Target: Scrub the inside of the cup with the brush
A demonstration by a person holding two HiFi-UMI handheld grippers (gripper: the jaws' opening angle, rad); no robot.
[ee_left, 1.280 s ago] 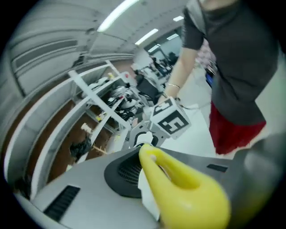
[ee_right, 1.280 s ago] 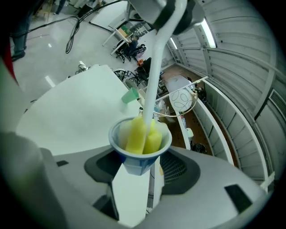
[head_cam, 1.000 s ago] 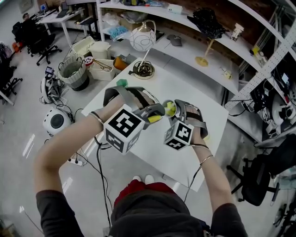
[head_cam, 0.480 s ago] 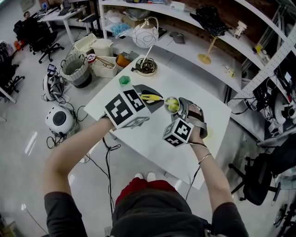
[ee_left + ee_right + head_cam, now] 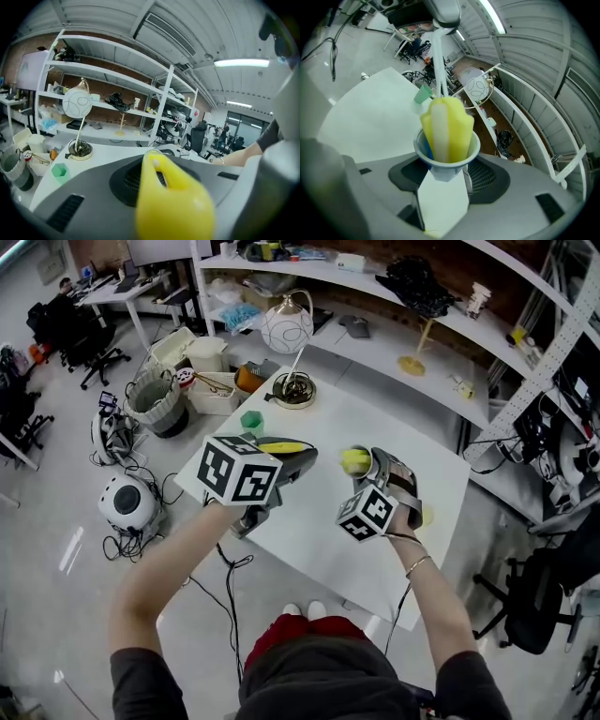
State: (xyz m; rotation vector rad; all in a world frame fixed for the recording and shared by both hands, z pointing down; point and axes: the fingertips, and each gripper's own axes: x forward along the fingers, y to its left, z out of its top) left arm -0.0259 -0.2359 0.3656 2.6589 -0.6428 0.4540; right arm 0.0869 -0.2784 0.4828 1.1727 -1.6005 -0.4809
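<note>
Head view shows the left gripper (image 5: 302, 456) over the white worktop (image 5: 319, 521), its fingers pinching the brush (image 5: 171, 206) by its yellow handle. The brush's yellow sponge end sits inside the cup (image 5: 447, 164). The right gripper (image 5: 367, 465) has its fingers spread wide and holds the cup between them.

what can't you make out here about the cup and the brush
- Floor and inner walls of the cup: in the right gripper view, the brush's yellow sponge fills it.
- Body of the cup: in the head view it sits behind the right tongs, so only the sponge shows.
- Exactly where the left tongs pinch the brush handle: in the left gripper view the handle is a close blur over that spot.
</note>
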